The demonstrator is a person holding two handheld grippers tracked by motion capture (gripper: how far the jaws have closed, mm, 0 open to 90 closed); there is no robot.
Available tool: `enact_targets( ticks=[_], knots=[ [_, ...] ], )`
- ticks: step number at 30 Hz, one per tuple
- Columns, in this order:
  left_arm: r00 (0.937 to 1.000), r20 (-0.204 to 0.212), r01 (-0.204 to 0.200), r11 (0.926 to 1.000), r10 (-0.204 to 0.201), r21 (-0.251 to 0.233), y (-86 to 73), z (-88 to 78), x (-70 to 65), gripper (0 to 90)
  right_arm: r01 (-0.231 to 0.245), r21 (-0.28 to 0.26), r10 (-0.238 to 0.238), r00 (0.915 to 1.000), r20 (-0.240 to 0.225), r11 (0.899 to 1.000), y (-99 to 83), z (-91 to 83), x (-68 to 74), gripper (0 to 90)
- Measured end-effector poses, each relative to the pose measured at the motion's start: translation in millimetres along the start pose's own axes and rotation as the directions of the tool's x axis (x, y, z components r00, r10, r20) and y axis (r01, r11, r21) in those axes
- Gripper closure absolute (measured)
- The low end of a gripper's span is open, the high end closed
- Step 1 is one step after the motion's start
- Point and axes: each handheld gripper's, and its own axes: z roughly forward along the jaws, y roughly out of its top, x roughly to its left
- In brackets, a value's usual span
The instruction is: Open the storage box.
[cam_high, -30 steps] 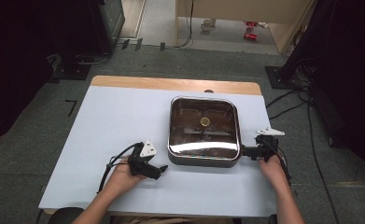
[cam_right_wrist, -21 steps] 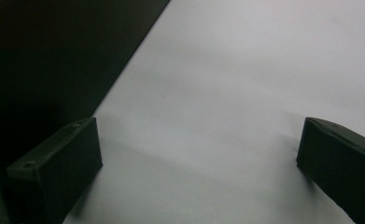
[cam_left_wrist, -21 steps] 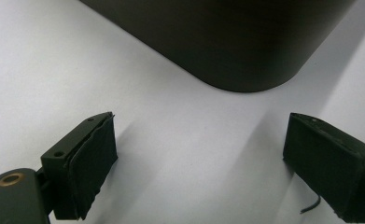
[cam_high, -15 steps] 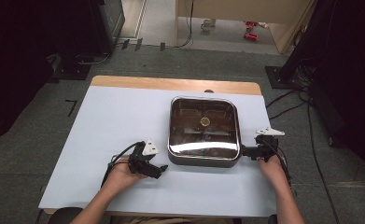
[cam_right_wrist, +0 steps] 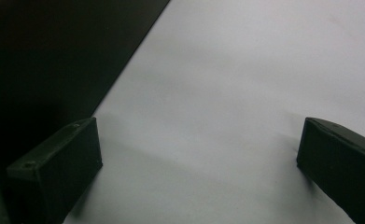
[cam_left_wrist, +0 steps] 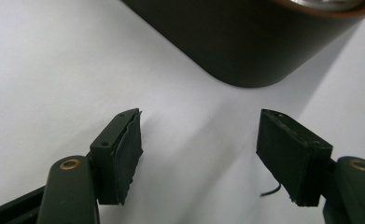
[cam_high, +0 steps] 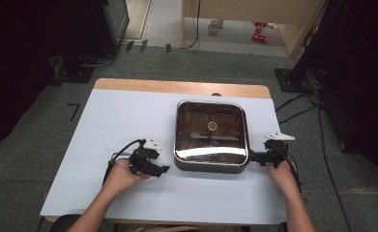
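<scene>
Square pan [cam_high: 210, 135] bears a round gold mark, perhaps a label; unreadable.

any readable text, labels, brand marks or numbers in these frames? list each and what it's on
None can be read.
The square pan: a small round gold spot at the middle of its lid, too small to tell whether it bears any mark.
Left gripper and right gripper: plain black jaws, no lettering.
Table: bare pale surface, no print.
</scene>
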Motion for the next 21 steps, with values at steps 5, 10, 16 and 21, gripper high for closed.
enact_targets(
  ticks=[5,10,16,21],
  knots=[
    [0.9999,-0.007,-0.011,0.9997,0.011,-0.024,7.4,-12.5,0.5,31.8,0.000,0.000,0.000,1.0000,0.000,1.000,0.0,0.0,0.0,0.0],
    [0.9999,-0.013,-0.007,0.9987,0.006,-0.050,14.9,-24.4,3.0,32.2,0.000,-0.001,0.000,1.0000,0.001,1.000,-0.1,-0.1,0.0,0.0],
    [0.9996,-0.010,-0.027,0.9971,0.026,-0.072,28.2,-32.4,0.3,32.9,0.000,-0.002,0.000,1.0000,0.001,1.000,-0.1,0.0,0.0,0.0],
    [0.9992,-0.003,-0.040,0.9956,0.040,-0.085,42.8,-36.1,-0.1,33.0,0.001,-0.002,-0.001,1.0000,0.001,1.000,-0.1,0.0,0.0,0.0]
  ],
)
